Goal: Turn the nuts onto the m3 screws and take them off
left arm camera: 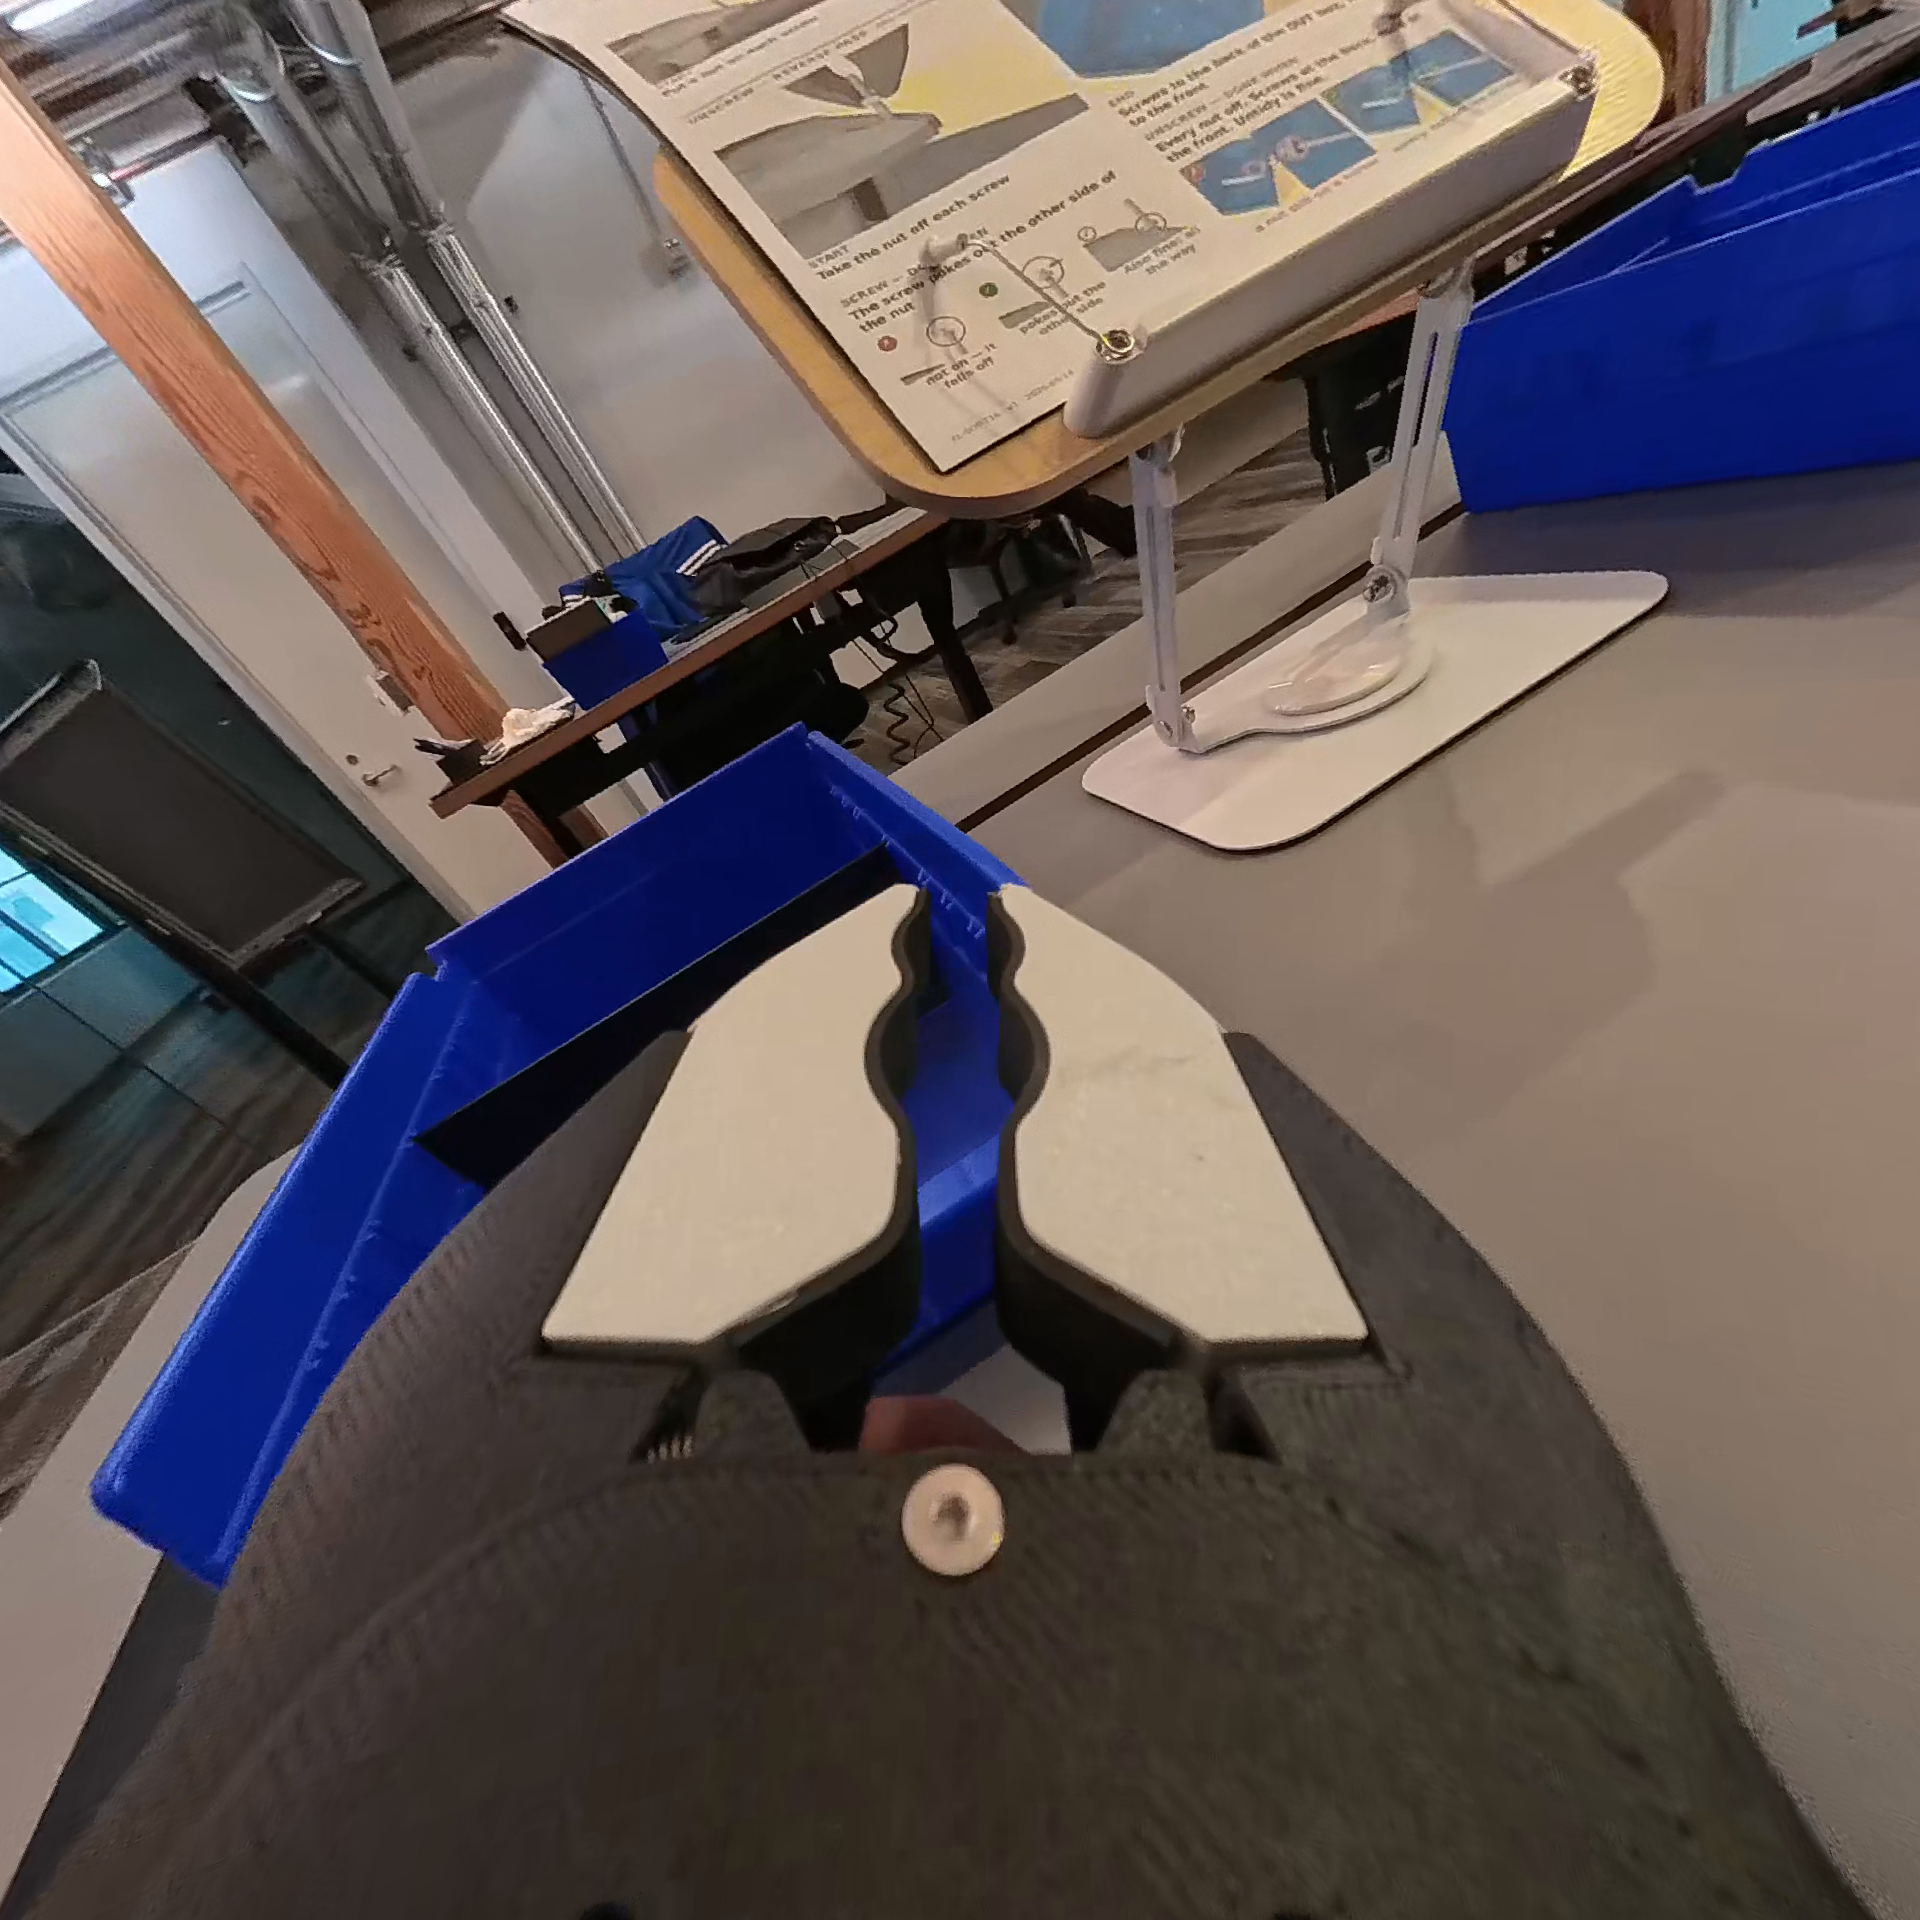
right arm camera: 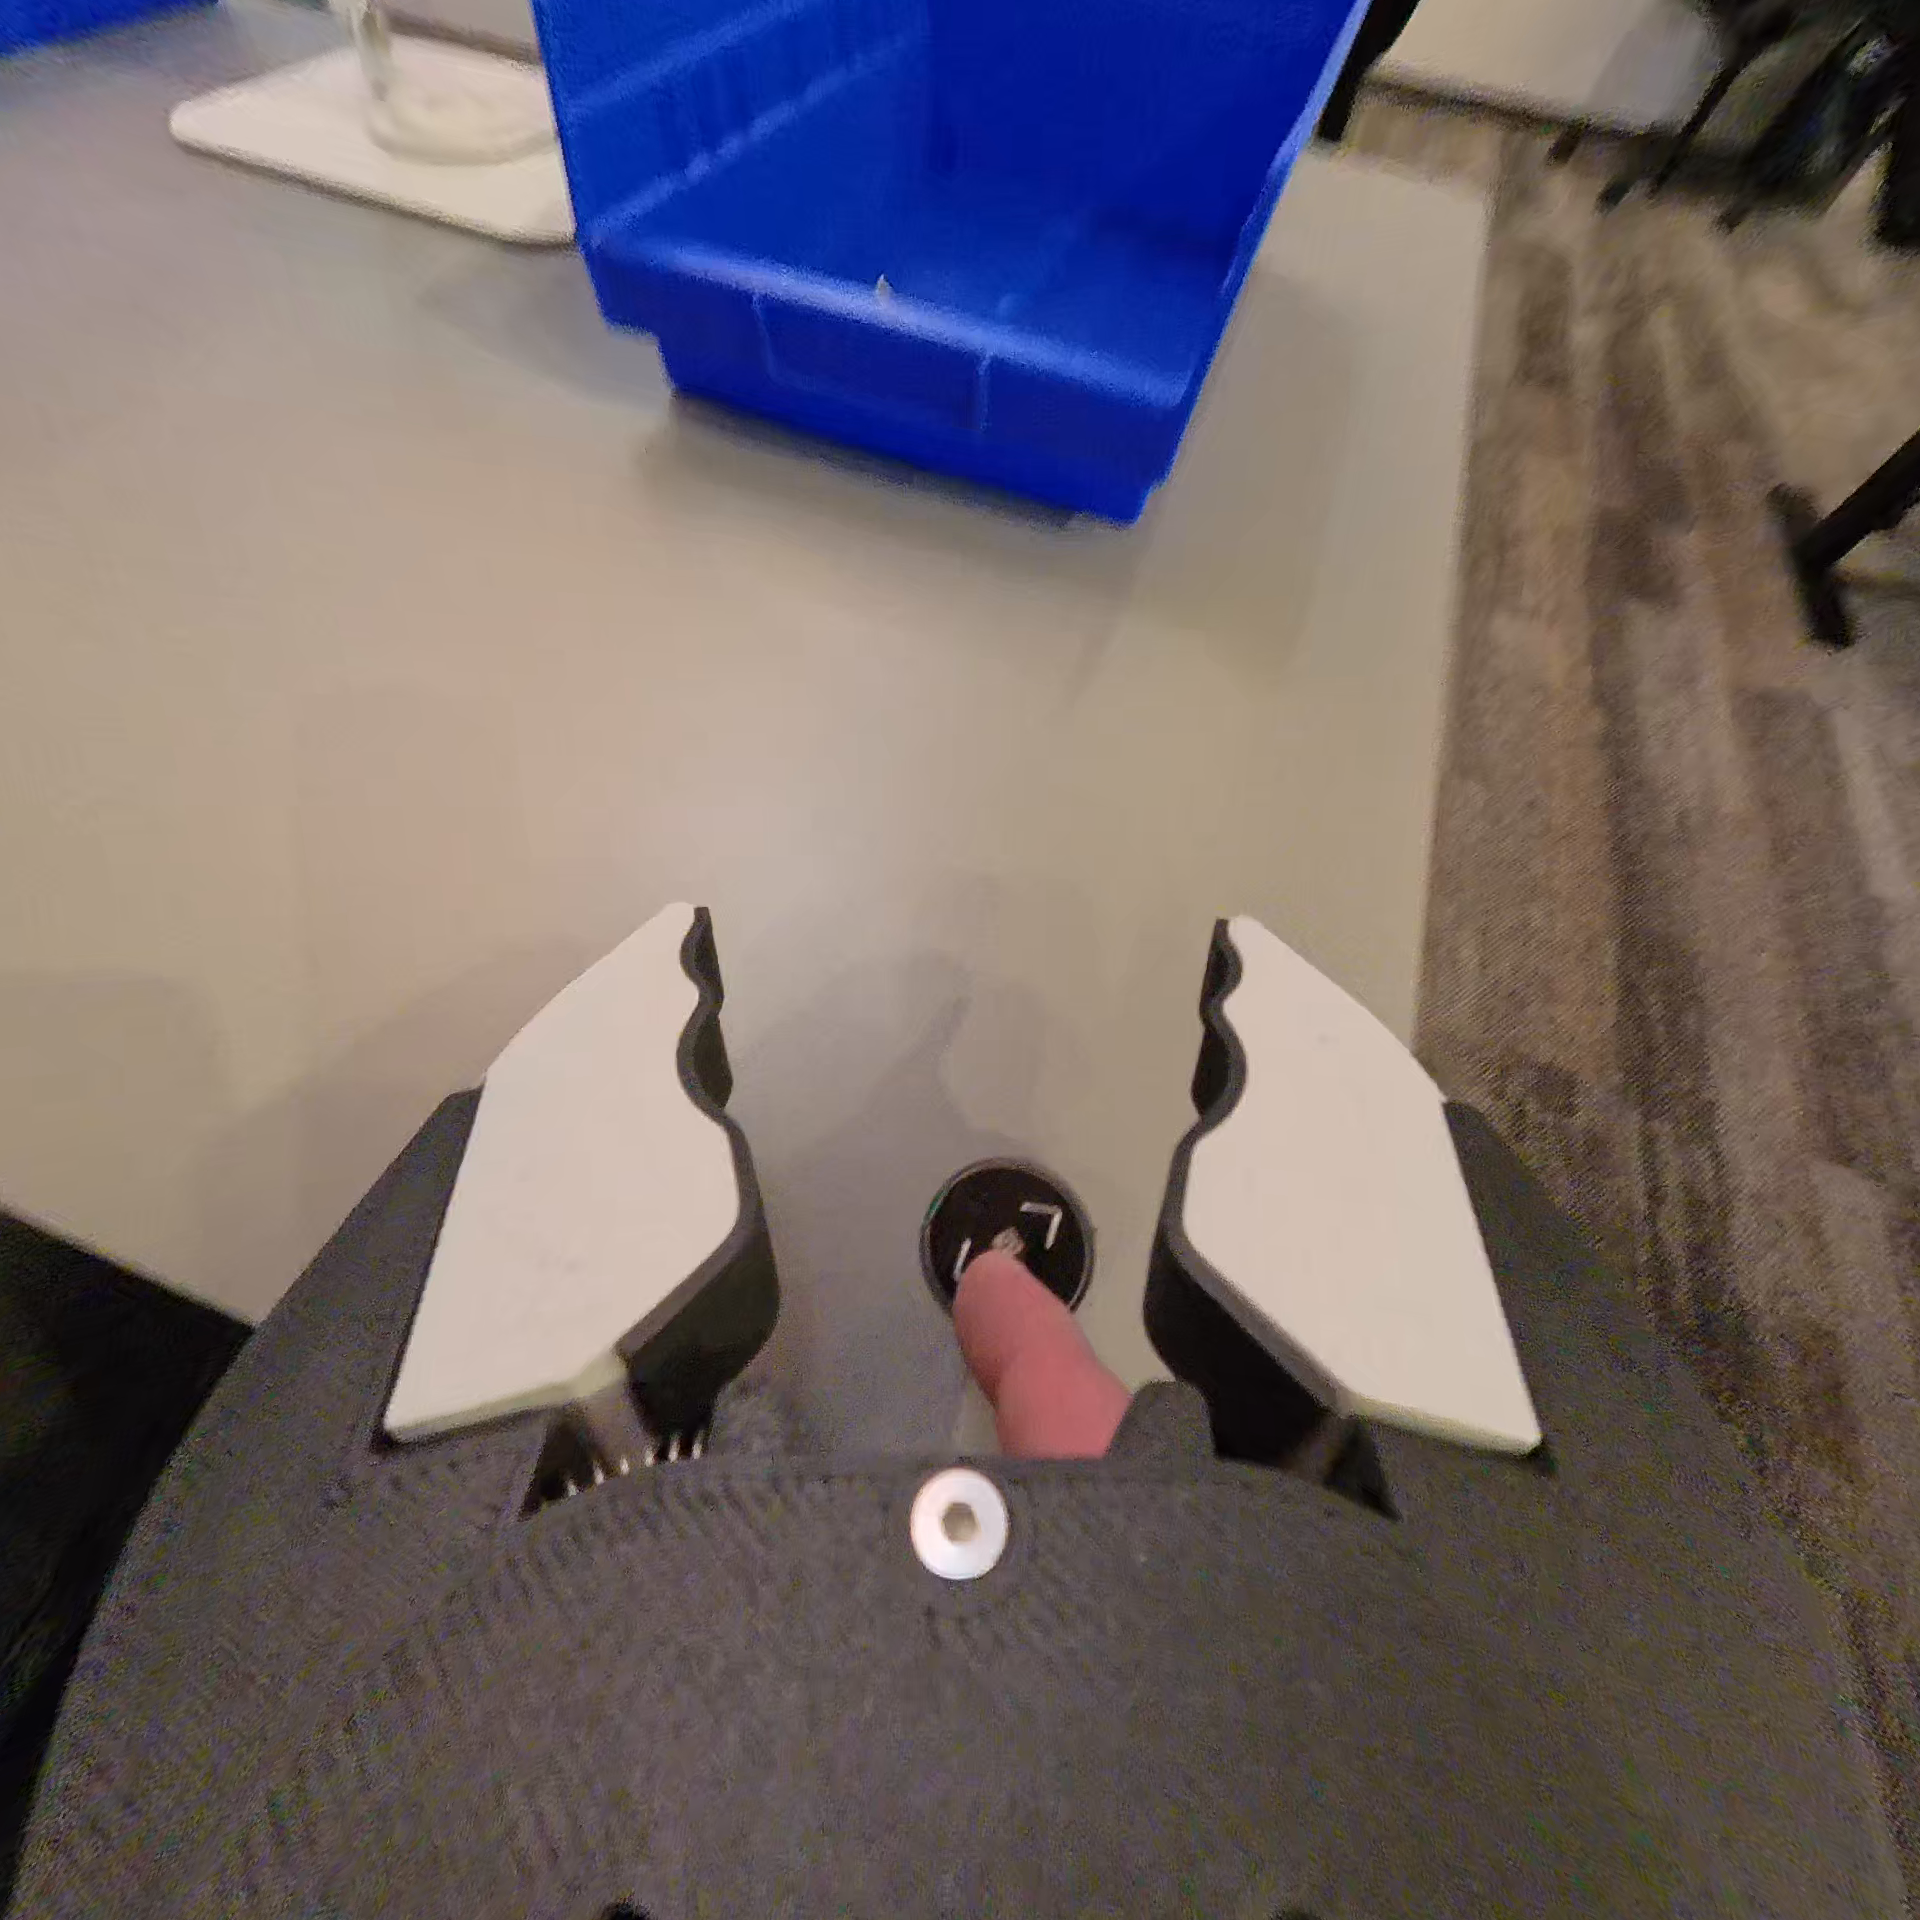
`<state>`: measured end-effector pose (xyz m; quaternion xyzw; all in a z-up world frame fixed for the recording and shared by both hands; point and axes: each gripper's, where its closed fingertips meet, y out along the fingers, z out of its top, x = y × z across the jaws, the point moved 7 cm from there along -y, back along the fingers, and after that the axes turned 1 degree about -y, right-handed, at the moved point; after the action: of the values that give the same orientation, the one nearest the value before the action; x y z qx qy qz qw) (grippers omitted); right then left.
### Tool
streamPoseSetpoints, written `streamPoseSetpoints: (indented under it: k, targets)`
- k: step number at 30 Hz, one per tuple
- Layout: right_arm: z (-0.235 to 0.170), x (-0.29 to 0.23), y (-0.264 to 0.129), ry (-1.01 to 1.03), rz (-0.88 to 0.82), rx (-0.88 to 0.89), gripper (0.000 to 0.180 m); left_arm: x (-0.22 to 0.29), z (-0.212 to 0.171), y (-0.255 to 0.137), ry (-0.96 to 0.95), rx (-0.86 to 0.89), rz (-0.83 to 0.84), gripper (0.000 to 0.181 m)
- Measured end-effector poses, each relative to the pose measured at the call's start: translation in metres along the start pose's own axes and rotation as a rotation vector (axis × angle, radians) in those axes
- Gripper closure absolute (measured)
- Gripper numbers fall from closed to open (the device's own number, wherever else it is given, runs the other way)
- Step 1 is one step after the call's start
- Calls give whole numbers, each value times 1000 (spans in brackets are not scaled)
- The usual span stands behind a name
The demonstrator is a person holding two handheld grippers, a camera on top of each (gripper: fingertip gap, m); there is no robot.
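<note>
A: How many things are there, counted?

B: Two claws, one per view. In the left wrist view, two blue bins on the grey surface [left arm camera: 1558, 1039]: a near blue bin [left arm camera: 644, 997] at its left edge and a far blue bin [left arm camera: 1683, 343] at the back right. Between the far bin and the near bin stands one white stand [left arm camera: 1382, 686] carrying an illustrated instruction sheet [left arm camera: 1039, 187].

A: And the claws?

B: The left claw [left arm camera: 958, 914] has its jaws nearly together, only a narrow slot between them and nothing in it; its tips hang over the near bin's right wall. The right claw [right arm camera: 961, 935] has its jaws wide apart, empty, above bare surface in front of a blue bin [right arm camera: 914, 260].

A: Where are the screws and nuts?

B: I cannot make out any; the near bin's inside is dark, split by one divider. (The right view is blurred.)

A: Anything else?

B: One round black button [right arm camera: 1006, 1250] set in the surface, between the right claw's jaws, with one fingertip [right arm camera: 1023, 1351] touching it.
</note>
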<state>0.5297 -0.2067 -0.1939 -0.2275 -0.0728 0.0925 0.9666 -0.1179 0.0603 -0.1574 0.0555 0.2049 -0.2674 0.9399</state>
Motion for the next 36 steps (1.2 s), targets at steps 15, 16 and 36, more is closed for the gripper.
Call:
streamPoseSetpoints:
  k: [15,16,36]
  targets:
    - [-17,-32,13,-246,96,-273,95,13,-10,5,-47,-34,-131,170]
    - [-15,-32,15,-251,97,-287,94,11,-12,6,-66,-46,-114,170]
    - [-9,-33,12,-260,103,-290,85,1,0,1,-94,-10,-61,168]
